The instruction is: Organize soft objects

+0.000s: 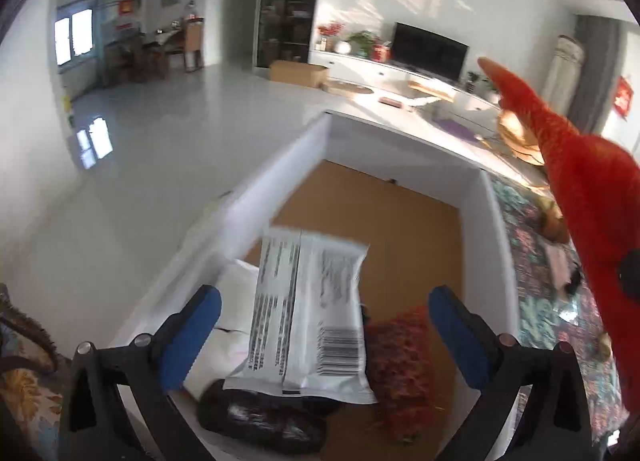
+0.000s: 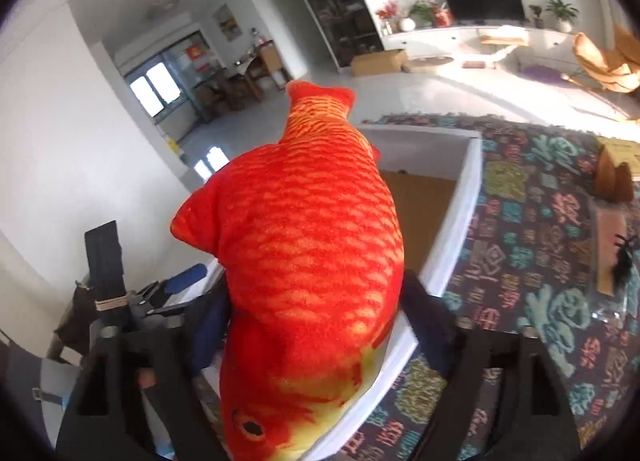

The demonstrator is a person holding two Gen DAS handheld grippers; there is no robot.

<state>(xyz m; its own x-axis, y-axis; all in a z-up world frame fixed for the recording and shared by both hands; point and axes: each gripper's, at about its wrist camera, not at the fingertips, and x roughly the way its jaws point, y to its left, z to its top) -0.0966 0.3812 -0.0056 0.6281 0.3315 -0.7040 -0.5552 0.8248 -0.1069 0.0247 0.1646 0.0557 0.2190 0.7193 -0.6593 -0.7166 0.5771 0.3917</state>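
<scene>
A home's living room: a television on a long white cabinet, potted plants, a dining area behind.

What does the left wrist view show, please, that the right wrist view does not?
Only the left wrist view shows the box's contents: a white packet, a dark bundle and a red knitted piece, with the left tool open above them. Only the right view shows the fish's eye and the right tool shut on it. Both show the plush fish, white box and patterned cloth.
</scene>
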